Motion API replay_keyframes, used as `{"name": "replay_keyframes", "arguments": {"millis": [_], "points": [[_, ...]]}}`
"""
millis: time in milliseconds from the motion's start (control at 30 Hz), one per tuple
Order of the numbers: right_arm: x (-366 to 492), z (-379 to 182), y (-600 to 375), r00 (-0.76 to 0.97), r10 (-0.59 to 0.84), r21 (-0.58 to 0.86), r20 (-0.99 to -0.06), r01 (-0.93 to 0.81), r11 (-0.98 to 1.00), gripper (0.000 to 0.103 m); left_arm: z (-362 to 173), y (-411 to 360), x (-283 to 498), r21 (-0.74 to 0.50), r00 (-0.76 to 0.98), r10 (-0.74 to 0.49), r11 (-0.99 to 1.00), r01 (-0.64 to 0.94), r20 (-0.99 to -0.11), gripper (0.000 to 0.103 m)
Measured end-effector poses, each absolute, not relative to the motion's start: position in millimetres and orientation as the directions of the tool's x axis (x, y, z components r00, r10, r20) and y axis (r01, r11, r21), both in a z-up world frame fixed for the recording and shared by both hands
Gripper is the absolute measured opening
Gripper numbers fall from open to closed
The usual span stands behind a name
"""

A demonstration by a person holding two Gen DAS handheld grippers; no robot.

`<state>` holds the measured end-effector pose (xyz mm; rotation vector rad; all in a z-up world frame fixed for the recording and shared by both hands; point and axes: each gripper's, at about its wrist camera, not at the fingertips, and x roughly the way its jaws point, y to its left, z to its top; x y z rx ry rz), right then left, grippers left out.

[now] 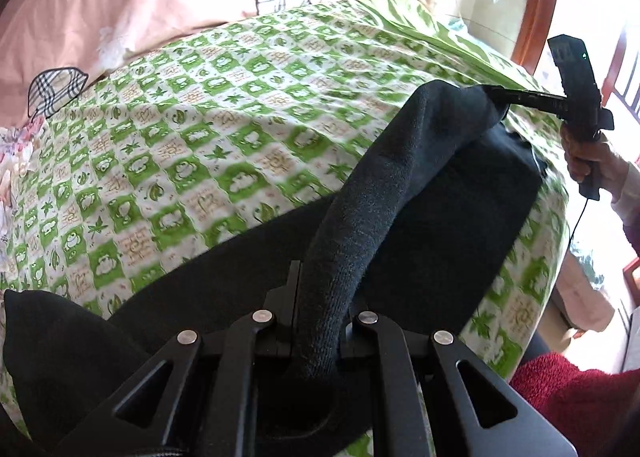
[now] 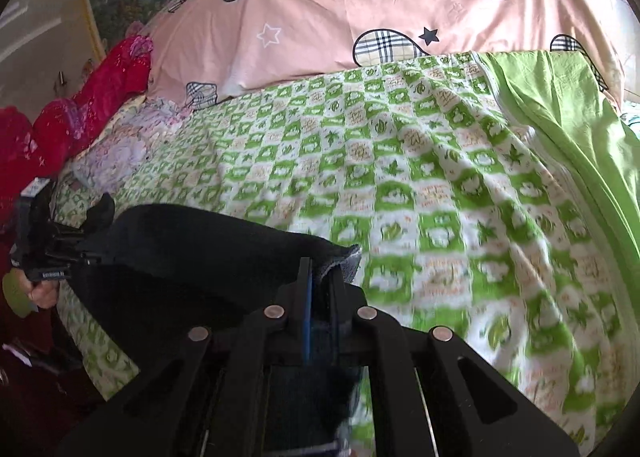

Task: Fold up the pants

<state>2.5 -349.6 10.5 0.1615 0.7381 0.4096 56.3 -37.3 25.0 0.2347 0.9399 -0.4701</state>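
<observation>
Black fleecy pants (image 1: 360, 193) stretched taut over the bed (image 1: 180, 129) (green checks), left tongs (image 1: 320, 297) clamped on one end, right tongs (image 2: 320, 281) pinching the other.

Legible text: none.
Left hand-held gripper (image 2: 86, 245) body label: white print, too small to read.
Green checked bedspread (image 1: 224, 161) squares: ornamental marks, blurred, unreadable.

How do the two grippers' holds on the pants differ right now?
The left gripper pinches a thick rolled ridge of the black pants; the right gripper clamps a thin flat edge. The left's cloth fills its gap; the right's leaves blue pad showing. Both are shut on the same lifted edge.
</observation>
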Motion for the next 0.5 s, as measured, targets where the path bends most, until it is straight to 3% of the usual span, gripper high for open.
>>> {"name": "replay_keyframes", "arguments": {"millis": [333,500], "points": [[-42.2,0.9,-350.6,0.699,0.360,0.219,-0.618,-0.287,0.933,0.007,11.6,-40.5,25.7,0.039,0.512,-0.275,0.853,0.520,-0.814,0.010],[-50.5,-12.2,-357.4,0.659,0.299,0.214,-0.690,-0.209,0.954,0.014,6.6,-43.8,14.1,0.064,0.510,-0.250,0.851,0.521,-0.823,0.022]]}}
